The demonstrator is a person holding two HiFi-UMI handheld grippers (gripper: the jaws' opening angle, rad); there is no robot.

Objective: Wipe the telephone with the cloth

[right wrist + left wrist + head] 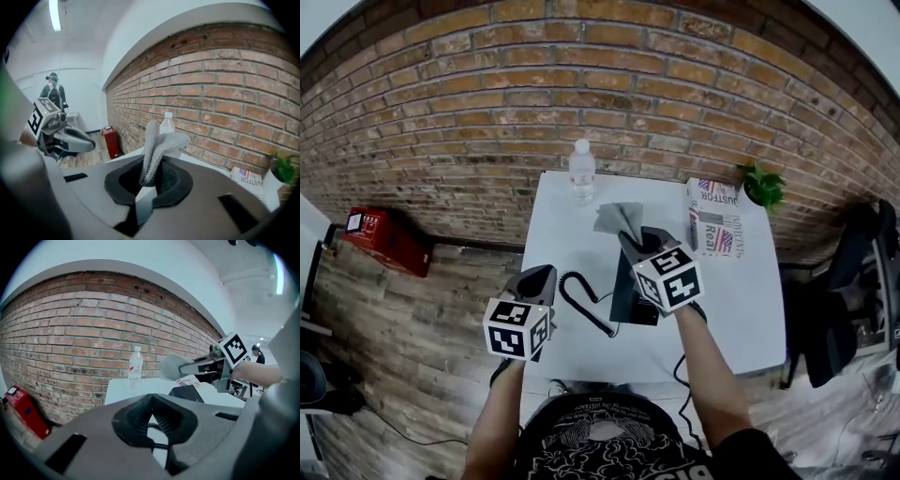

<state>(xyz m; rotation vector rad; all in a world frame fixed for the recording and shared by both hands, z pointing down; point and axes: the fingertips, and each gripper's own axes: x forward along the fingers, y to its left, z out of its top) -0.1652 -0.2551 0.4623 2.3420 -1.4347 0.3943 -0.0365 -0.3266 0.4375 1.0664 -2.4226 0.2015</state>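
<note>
Cloth (615,217), grey & crumpled, pinched in R gripper (629,235) by black telephone (628,300); L gripper (546,273) closed.

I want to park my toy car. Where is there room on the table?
The big bare patch of the white table is on the right, between the telephone and the table's edge, this side of the newspapers. The middle is crowded: water bottle, cloth, coiled cord.
</note>
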